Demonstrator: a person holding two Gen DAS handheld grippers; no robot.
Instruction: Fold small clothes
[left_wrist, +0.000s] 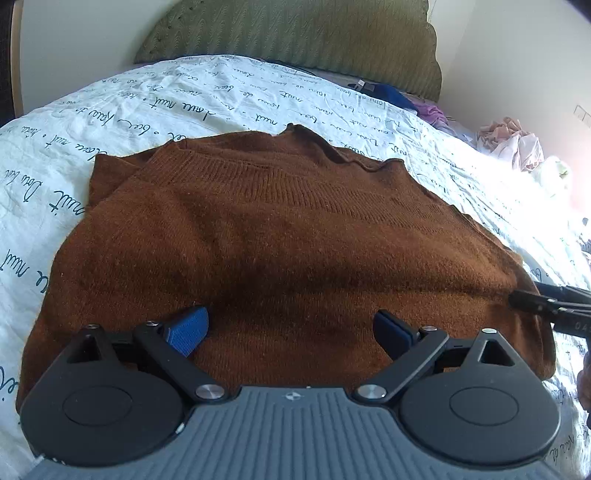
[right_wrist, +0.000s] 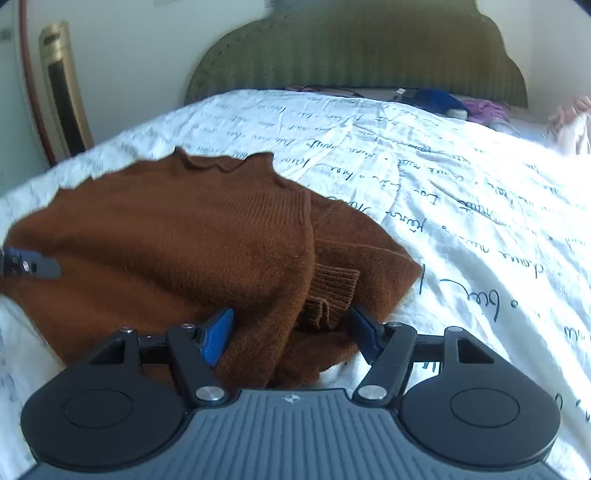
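On the bed (left_wrist: 110, 110), a brown sweater (left_wrist: 277, 229) lies folded on the white printed sheet. Left tool (left_wrist: 290, 330) hovers over the sweater's near edge, fingers spread wide, nothing between them. Right tool (right_wrist: 291, 332) sits at the sweater's near right corner, fingers apart, a ribbed cuff (right_wrist: 330, 291) lying between them, unpinched.
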